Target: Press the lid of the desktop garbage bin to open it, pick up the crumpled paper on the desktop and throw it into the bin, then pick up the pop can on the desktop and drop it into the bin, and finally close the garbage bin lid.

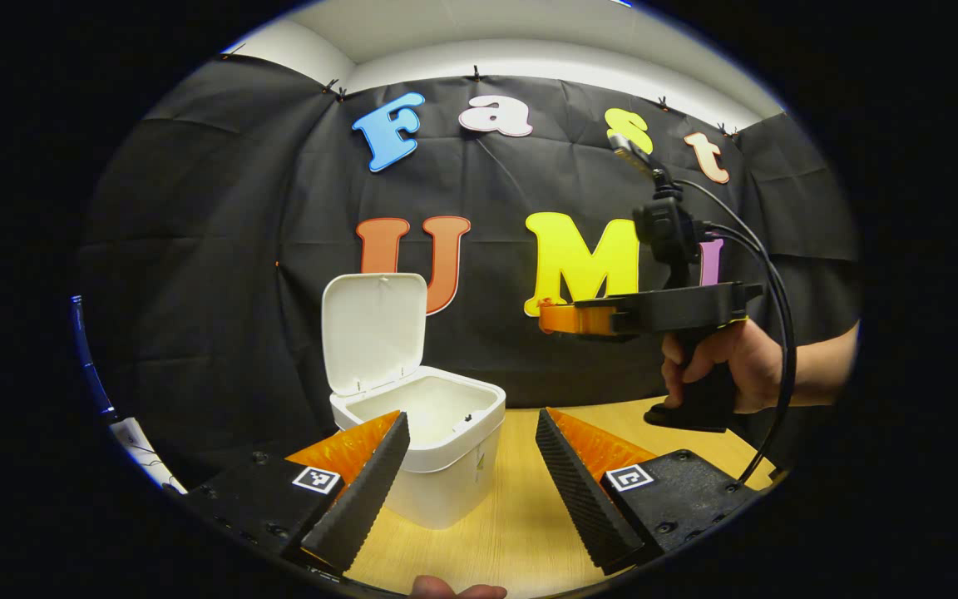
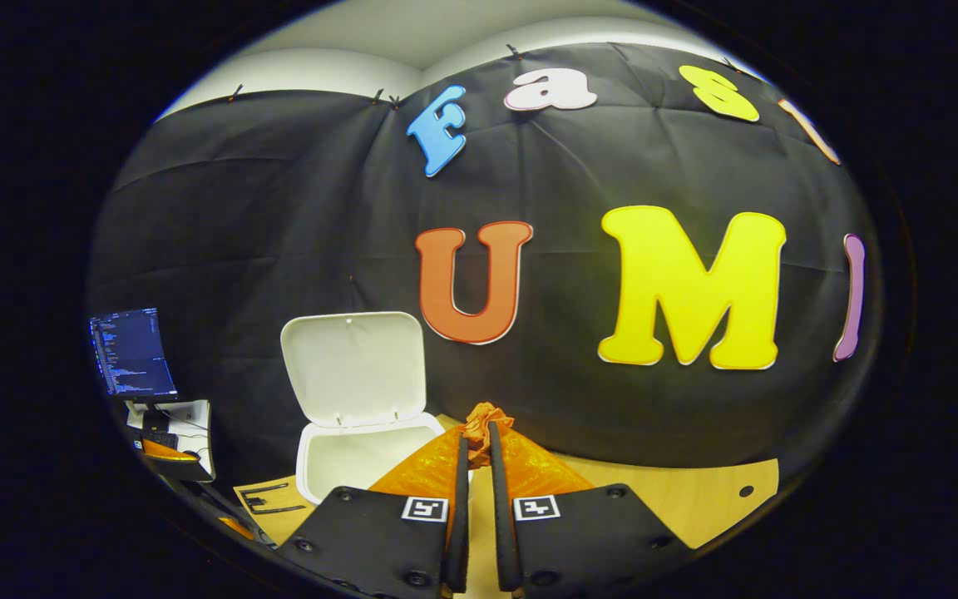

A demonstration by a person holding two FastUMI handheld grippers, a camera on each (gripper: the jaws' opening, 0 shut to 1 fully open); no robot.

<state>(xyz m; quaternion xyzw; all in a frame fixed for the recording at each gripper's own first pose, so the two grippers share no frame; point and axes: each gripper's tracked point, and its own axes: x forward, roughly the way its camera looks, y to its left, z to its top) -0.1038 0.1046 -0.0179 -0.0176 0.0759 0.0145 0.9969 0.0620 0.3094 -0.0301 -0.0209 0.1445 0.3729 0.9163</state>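
Two fingers of the left gripper stand apart over the wooden table; the white bin, lid upright, sits near its far edge. Right gripper view: fingers of the right gripper nearly together, gripping nothing; the bin stands left, a monitor beyond the table's left edge.

The garbage bin stands on the wooden desktop with its lid raised upright at the back, leaving the mouth open from above and from the front. Bare desktop runs to the bin's right. The right gripper, held in a hand, hangs above that stretch, level with the lid.
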